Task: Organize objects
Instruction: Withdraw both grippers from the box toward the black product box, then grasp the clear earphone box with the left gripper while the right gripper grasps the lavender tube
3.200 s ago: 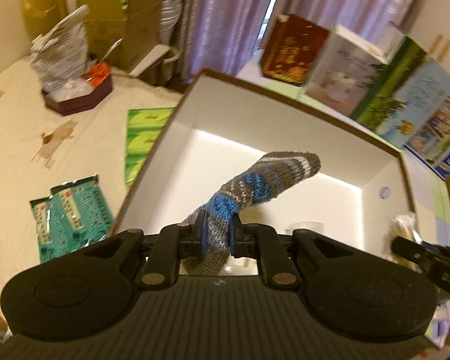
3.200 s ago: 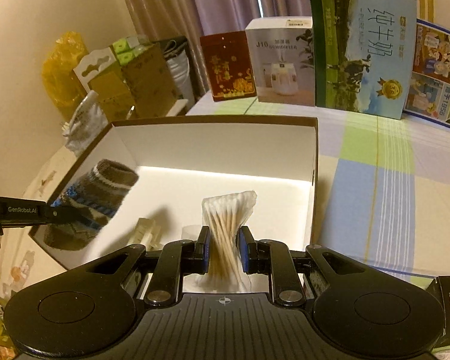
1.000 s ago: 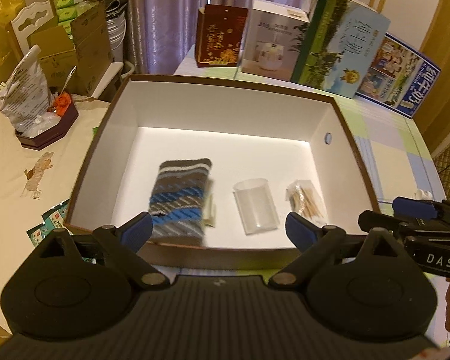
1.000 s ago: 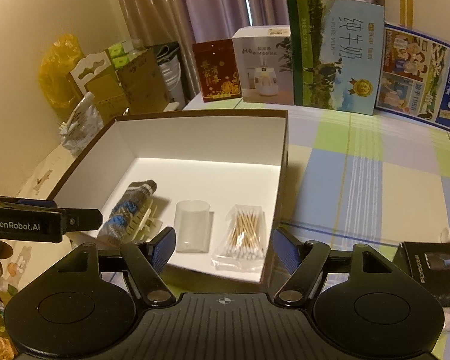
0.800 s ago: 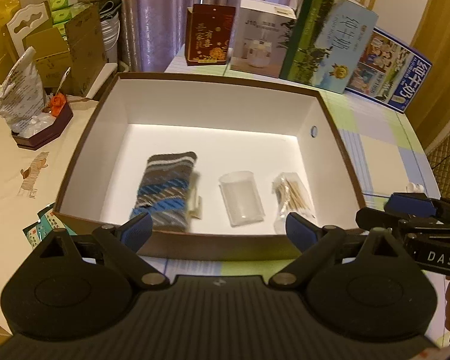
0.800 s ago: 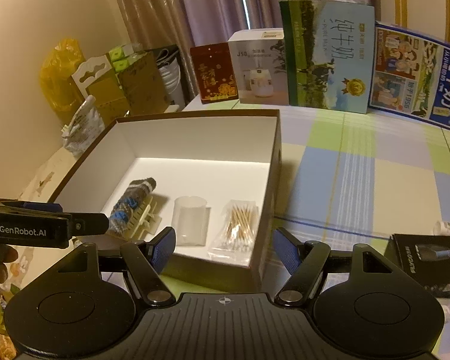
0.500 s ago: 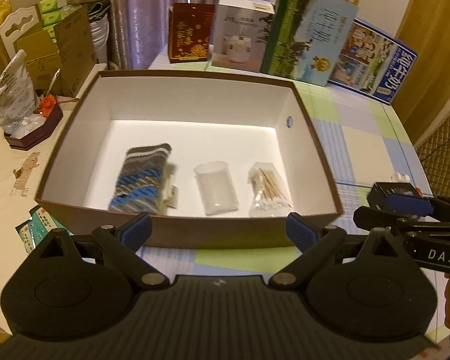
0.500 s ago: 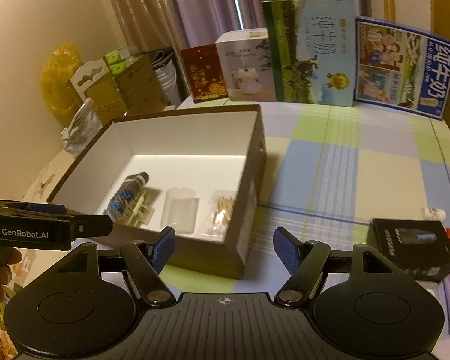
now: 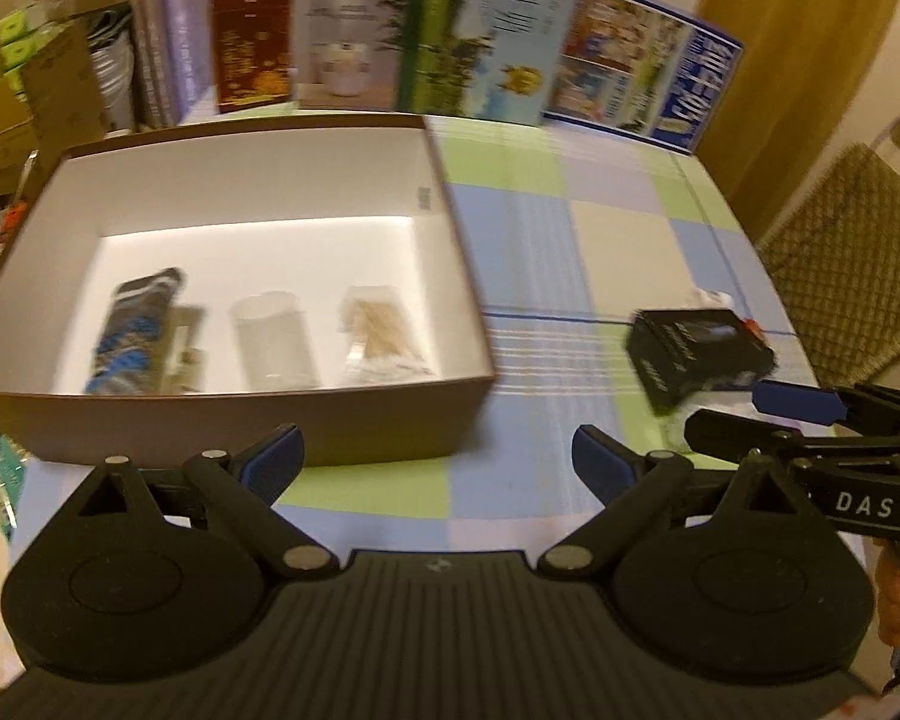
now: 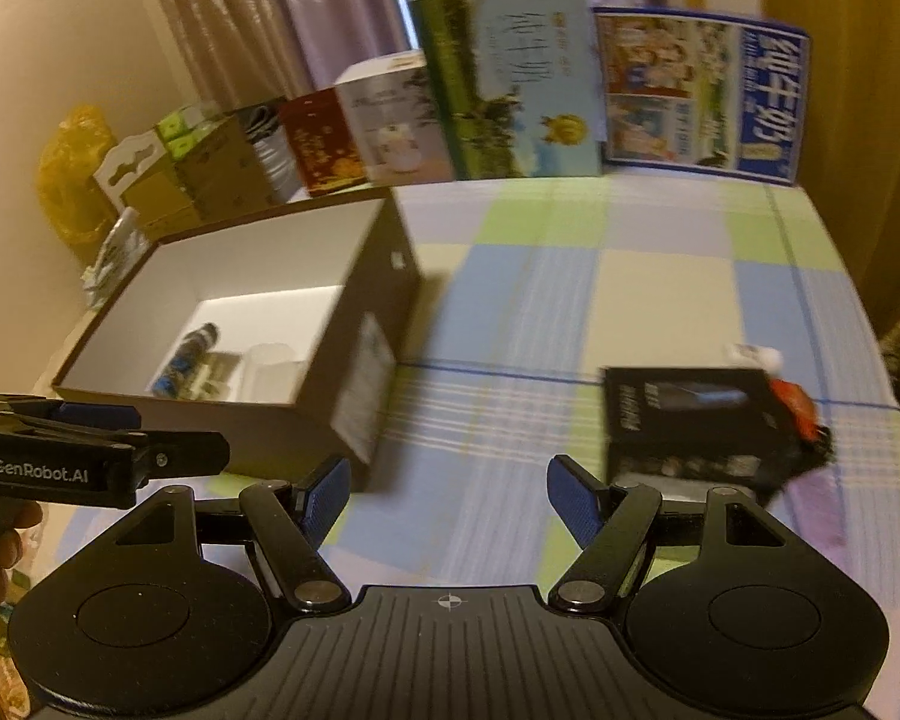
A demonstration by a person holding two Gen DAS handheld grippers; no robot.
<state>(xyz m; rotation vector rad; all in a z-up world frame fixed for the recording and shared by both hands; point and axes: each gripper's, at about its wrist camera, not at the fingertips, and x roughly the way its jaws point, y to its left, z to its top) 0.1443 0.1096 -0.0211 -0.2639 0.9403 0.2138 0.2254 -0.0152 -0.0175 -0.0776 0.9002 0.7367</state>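
Note:
A brown box with a white inside [image 9: 252, 420] [image 10: 354, 312] sits on the checked tablecloth. In it lie a striped knitted sock [image 9: 135, 330] [image 10: 189, 354], a clear plastic cup [image 9: 273, 339] [image 10: 270, 369] and a bag of cotton swabs [image 9: 378, 333]. A black carton [image 9: 699, 348] [image 10: 696, 426] lies on the cloth to the right, with a small white bottle [image 9: 711, 298] [image 10: 756, 354] and something red [image 10: 801, 411] behind it. My left gripper [image 9: 438, 465] hangs open and empty past the box's near right corner. My right gripper [image 10: 447, 495] is open and empty, just left of the black carton.
Upright cartons [image 9: 492, 30] [image 10: 510, 78] line the table's far edge before purple curtains. Cardboard boxes [image 10: 210, 174] and a yellow bag [image 10: 72, 180] stand at the far left. A woven chair back [image 9: 852, 252] is at the right. Green packets [image 9: 0, 474] lie left of the box.
Both grippers let go of the sock and the swabs in the box, opened, drew back and swung right. The box slid left in both views and the black carton came closer.

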